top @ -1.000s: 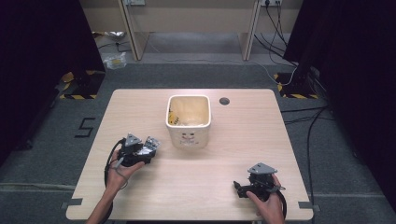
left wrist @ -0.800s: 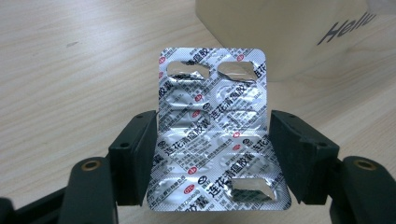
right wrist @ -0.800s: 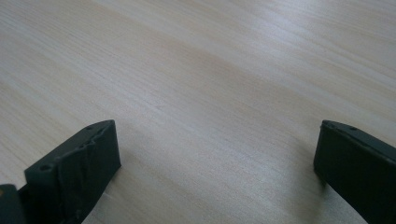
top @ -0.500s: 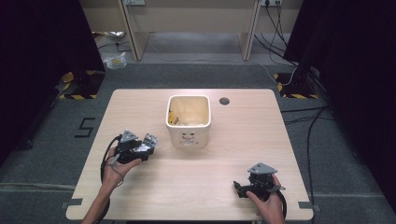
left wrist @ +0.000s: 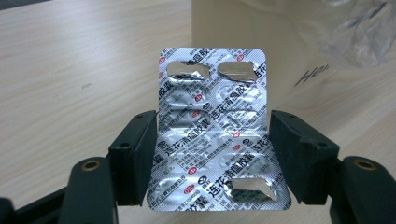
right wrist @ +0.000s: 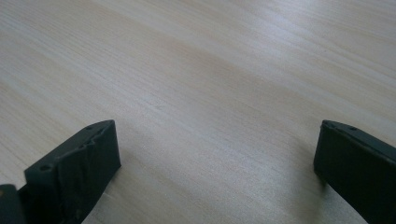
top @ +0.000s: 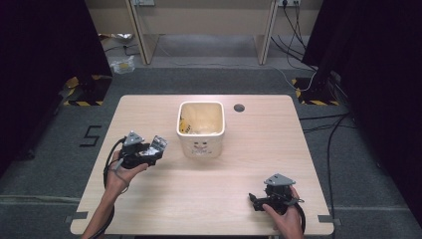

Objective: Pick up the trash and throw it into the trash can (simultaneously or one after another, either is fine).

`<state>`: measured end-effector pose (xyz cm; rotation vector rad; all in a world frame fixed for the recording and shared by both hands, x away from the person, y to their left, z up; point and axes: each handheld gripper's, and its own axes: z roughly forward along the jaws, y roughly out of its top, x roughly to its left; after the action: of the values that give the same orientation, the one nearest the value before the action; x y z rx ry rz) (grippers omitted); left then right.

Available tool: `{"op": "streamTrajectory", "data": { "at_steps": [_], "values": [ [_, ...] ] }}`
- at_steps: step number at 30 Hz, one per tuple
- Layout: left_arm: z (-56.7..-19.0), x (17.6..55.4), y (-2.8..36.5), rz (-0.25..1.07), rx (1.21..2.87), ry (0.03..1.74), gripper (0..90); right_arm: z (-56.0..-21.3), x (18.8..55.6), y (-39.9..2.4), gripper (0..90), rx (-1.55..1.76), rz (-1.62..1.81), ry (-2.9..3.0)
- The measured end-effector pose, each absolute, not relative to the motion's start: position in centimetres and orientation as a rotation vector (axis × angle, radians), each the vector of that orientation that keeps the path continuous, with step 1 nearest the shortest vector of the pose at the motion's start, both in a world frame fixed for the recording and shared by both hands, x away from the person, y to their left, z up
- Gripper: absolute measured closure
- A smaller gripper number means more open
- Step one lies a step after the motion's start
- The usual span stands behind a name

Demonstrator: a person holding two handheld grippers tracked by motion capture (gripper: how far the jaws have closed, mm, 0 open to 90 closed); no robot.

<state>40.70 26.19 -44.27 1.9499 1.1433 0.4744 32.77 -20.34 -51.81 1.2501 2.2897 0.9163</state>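
Blister pack [left wrist: 212, 135] clamped between left gripper [left wrist: 212, 158] fingers [left wrist: 135, 156].

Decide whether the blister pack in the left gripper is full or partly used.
Partly used: the blister pack has three torn-open foil pockets, two at the top and one at the bottom; the rest look sealed.

The bin [top: 201, 130] stood at mid-frame on the table [top: 149, 194], the blister pack [top: 159, 144] just left of it, the right gripper [top: 255, 201] at lower right.
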Motion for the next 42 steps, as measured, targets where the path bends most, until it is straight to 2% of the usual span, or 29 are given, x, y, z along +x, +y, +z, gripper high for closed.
{"op": "streamTrajectory", "data": {
  "at_steps": [19,32,42],
  "values": [
    [-39.3,41.4,26.2,0.474,1.915,1.062,33.8,-51.8,32.8,-20.3,0.6,1.250,0.920,2.289],
    [-36.2,42.3,24.1,0.463,1.934,0.977,33.8,-51.8,32.8,-20.3,0.5,1.250,0.920,2.289],
    [-35.3,42.9,22.3,0.447,1.938,0.939,33.8,-51.8,32.8,-20.3,0.5,1.247,0.921,2.289]
  ]
}}
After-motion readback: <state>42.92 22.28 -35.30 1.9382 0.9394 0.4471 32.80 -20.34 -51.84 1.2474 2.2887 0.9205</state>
